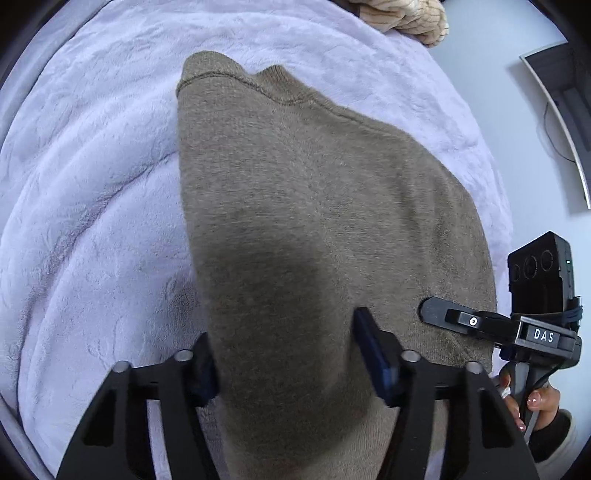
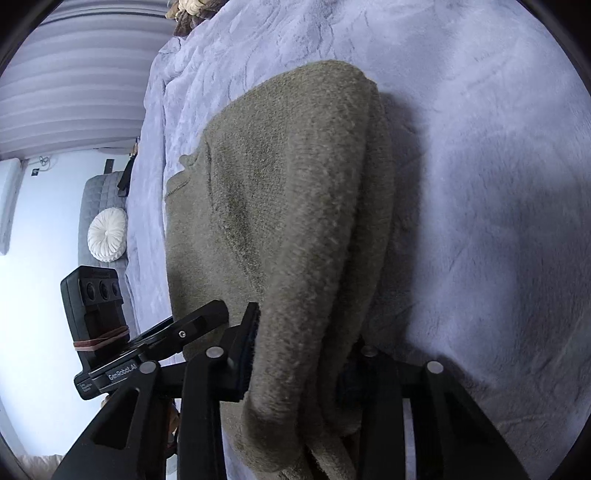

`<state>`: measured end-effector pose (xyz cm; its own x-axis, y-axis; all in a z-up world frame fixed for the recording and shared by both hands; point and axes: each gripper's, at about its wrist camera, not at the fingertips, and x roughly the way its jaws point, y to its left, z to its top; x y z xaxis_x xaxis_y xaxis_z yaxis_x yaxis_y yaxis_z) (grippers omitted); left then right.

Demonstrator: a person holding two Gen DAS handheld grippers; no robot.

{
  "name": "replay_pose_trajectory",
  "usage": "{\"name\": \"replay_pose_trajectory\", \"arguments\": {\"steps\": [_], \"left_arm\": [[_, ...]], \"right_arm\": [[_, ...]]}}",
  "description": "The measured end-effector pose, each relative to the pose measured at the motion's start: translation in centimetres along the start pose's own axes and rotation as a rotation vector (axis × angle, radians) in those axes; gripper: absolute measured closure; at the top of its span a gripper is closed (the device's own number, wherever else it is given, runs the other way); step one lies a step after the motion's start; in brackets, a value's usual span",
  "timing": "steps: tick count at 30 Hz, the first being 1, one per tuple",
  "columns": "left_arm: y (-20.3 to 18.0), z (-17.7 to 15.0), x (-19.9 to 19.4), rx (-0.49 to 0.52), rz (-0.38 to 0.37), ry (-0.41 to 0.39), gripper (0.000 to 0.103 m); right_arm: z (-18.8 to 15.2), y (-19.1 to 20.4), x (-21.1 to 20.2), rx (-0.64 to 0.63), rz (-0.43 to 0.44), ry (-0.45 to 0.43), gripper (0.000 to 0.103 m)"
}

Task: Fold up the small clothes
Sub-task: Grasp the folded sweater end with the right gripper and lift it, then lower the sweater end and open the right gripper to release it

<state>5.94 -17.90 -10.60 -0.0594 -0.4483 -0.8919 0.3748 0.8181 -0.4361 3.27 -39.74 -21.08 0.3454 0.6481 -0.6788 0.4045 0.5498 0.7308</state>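
An olive-brown knit sweater [image 1: 314,184] lies folded lengthwise on a lavender plush blanket [image 1: 92,184], its ribbed hem at the far end. My left gripper [image 1: 288,350] is shut on the near left part of the sweater, and fabric fills the gap between its pads. My right gripper [image 2: 303,347] is shut on a thick bunched fold of the sweater [image 2: 288,184] at the near right. Its right finger is hidden behind the cloth. Each gripper shows in the other's view: the right gripper [image 1: 436,312] at the sweater's right edge, the left gripper [image 2: 207,317] at its left edge.
The blanket [image 2: 480,147] spreads wide on all sides of the sweater. A beige knitted item [image 1: 406,18] lies at its far edge. A person's hand [image 1: 535,402] holds the right gripper's handle. Beyond the bed are pale floor, a grey quilted seat [image 2: 99,192] and a white round cushion [image 2: 108,234].
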Motion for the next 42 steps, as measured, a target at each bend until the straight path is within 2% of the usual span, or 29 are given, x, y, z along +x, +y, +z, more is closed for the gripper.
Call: {"name": "replay_pose_trajectory", "arguments": {"steps": [3,7,11,15,21,27,29,31,34,36,39,42], "left_arm": [[0.5,-0.2,-1.2,-0.015,-0.049,-0.013,0.053],[0.3,-1.2,-3.0,0.009,-0.067,-0.029,0.054],[0.5,-2.9,-5.7,0.035,-0.069,-0.049,0.054],[2.5,-5.4,-8.8,0.026,-0.079,-0.06,0.054],[6.3,-10.5,-12.1,0.002,-0.034,-0.05,0.054],[11.4,-16.2,-11.5,-0.063,0.051,0.026,0.054],[13.1,-17.4,-11.1,-0.11,0.081,0.049,0.054],[14.3,-18.1,-12.0,-0.147,0.08,0.014,0.054],[15.0,-18.2,-13.6,-0.153,0.097,-0.044,0.054],[15.0,-18.1,-13.9,-0.134,0.132,-0.058,0.054],[14.6,-18.0,-13.1,-0.08,0.184,-0.052,0.054],[14.6,-18.7,-11.5,-0.03,0.236,-0.035,0.051]], "right_arm": [[-0.6,0.4,-0.9,0.035,0.082,-0.022,0.07],[-1.6,1.9,-1.7,0.051,0.157,-0.05,0.07],[-3.4,4.1,-1.9,0.036,0.166,-0.056,0.07],[-5.9,5.9,-1.6,0.038,0.185,-0.05,0.07],[-10.8,8.9,1.2,0.027,0.194,-0.004,0.07],[-15.7,10.2,6.6,0.038,0.176,0.078,0.07],[-16.7,10.2,8.5,0.039,0.135,0.112,0.07],[-17.2,10.0,9.4,0.038,0.062,0.123,0.067],[-17.0,10.0,8.5,0.031,-0.014,0.086,0.058],[-16.6,9.9,7.3,0.019,-0.061,0.059,0.057],[-16.4,9.8,6.1,-0.021,-0.199,0.03,0.071],[-16.6,9.5,6.2,-0.089,-0.367,0.01,0.074]]}}
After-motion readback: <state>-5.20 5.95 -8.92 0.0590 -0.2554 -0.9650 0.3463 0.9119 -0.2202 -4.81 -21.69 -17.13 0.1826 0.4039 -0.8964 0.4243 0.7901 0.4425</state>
